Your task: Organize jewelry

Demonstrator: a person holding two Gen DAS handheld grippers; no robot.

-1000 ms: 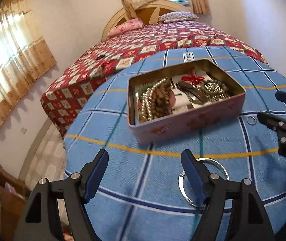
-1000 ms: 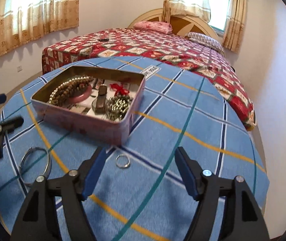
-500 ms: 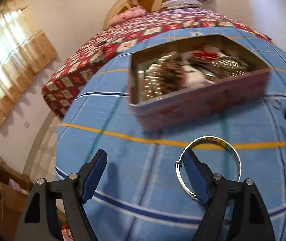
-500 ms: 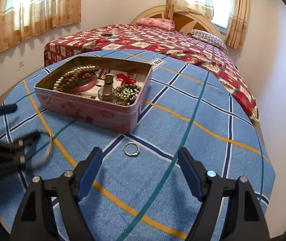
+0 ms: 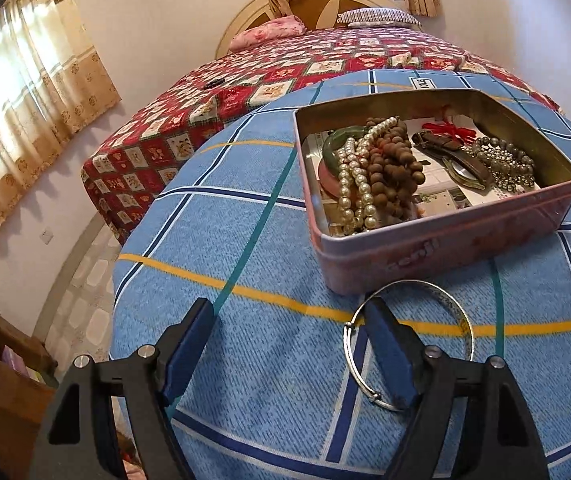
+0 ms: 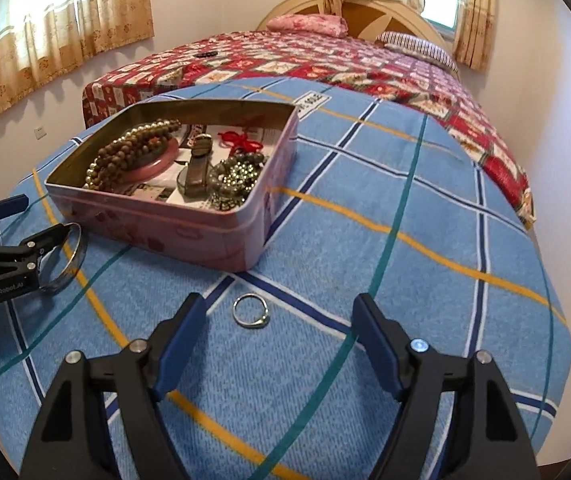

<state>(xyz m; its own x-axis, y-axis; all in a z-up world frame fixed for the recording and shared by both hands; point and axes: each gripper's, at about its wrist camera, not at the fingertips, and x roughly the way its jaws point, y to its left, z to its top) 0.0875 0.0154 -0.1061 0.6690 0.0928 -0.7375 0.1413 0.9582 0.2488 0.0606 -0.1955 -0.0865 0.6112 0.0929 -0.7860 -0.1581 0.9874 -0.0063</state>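
Left wrist view: beside the half-filled tin [image 5: 445, 256], a bangle [image 5: 451, 300] and ring [image 6: 251, 311] are being approached by open left gripper [image 5: 289, 344] and right gripper [image 6: 281, 332], nothing yet being gripped.

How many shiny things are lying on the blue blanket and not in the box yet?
2. The silver bangle lies in front of the pink tin, around one finger of the left gripper. The small ring lies near the tin's corner. The tin could hide others.
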